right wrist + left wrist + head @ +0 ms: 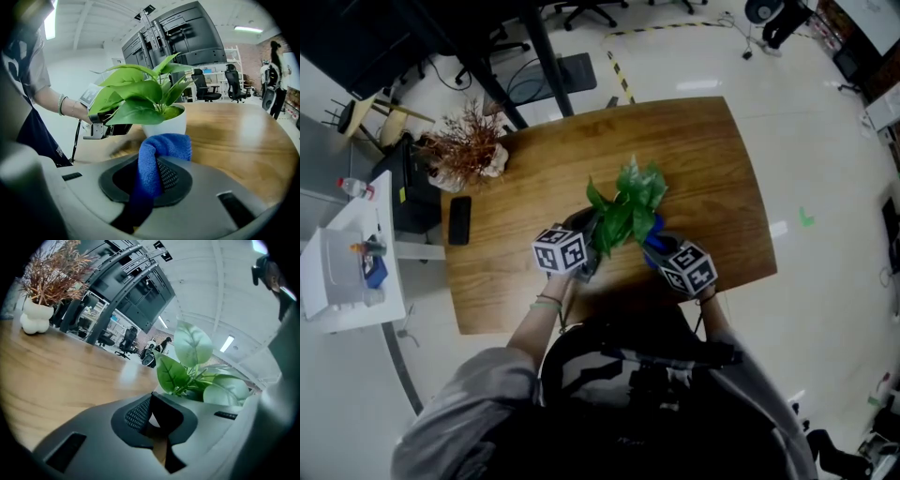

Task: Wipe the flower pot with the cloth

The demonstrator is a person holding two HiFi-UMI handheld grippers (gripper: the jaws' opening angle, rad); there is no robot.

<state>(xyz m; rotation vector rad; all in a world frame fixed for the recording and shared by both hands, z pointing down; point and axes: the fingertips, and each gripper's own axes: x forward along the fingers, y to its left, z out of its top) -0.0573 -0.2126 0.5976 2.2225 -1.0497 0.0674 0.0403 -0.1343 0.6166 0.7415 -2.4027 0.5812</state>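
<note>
A white flower pot (pixel 171 125) with a green leafy plant (pixel 623 206) stands near the front middle of the wooden table (pixel 712 159). My left gripper (pixel 586 248) is at the pot's left side, under the leaves. Its jaws are closed on the white rim (pixel 153 419), with the leaves (pixel 187 366) just beyond. My right gripper (pixel 661 251) is at the pot's right side, shut on a blue cloth (pixel 159 152). The cloth bulges out of the jaws and sits right against the pot's wall. In the right gripper view, the left gripper (pixel 101 126) shows beside the pot.
A dried brown plant in a white vase (pixel 469 145) stands at the table's far left corner. A black phone (pixel 459 219) lies near the left edge. A white cart (pixel 347 262) stands left of the table. Office chairs and black stands are behind.
</note>
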